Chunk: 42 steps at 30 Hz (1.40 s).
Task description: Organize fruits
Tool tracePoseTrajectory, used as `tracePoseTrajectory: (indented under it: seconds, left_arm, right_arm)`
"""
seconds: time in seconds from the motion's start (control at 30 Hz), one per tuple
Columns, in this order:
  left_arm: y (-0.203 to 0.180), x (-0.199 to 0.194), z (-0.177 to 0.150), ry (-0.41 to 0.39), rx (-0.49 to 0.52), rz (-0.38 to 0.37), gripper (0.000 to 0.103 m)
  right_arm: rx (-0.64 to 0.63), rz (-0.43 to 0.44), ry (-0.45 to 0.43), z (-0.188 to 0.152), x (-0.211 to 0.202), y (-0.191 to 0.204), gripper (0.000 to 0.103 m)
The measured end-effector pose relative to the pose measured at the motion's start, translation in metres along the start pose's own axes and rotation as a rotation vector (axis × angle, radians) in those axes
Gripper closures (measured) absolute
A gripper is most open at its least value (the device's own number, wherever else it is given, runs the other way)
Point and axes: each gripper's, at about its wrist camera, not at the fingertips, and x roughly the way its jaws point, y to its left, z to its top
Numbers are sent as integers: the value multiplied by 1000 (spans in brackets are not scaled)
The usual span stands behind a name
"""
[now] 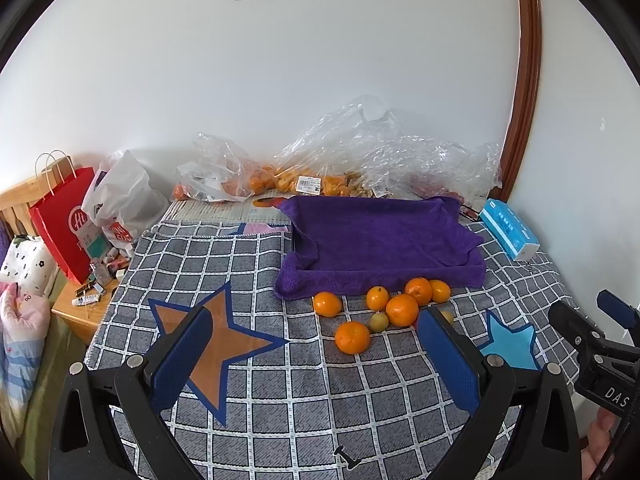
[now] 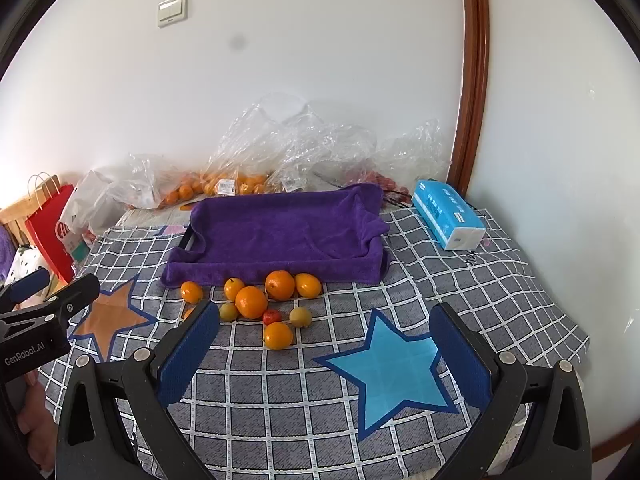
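Several oranges (image 2: 251,301) lie loose on the checked cloth (image 2: 280,400) just in front of a tray draped in a purple towel (image 2: 280,232). Among them sit two small yellow-green fruits (image 2: 300,317) and one small red fruit (image 2: 271,315). The same oranges (image 1: 401,310) and towel-covered tray (image 1: 380,240) appear in the left wrist view. My left gripper (image 1: 316,332) is open, short of the fruit, nothing between its fingers. My right gripper (image 2: 324,328) is open too, hovering near the blue star with the closest orange (image 2: 278,335) just ahead.
Clear plastic bags (image 2: 280,152) with more oranges and red fruit lie along the wall behind the tray. A blue tissue pack (image 2: 448,216) rests at the right. A red paper bag (image 1: 64,224) and a white bag stand at the left by a wooden nightstand (image 1: 80,312).
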Motion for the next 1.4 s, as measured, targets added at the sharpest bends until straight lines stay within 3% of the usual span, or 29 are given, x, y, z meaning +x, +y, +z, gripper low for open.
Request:
tracePoseTrajectory:
  seconds: [0.63,1.4]
  left_arm:
    - [2,6,14,-5,-11,-10,0]
    - [15,30,27,9,-46,-52,0]
  right_arm:
    - [-3,14,-11,8,3,3,0]
    - [-21,12,37,13,39,12,0]
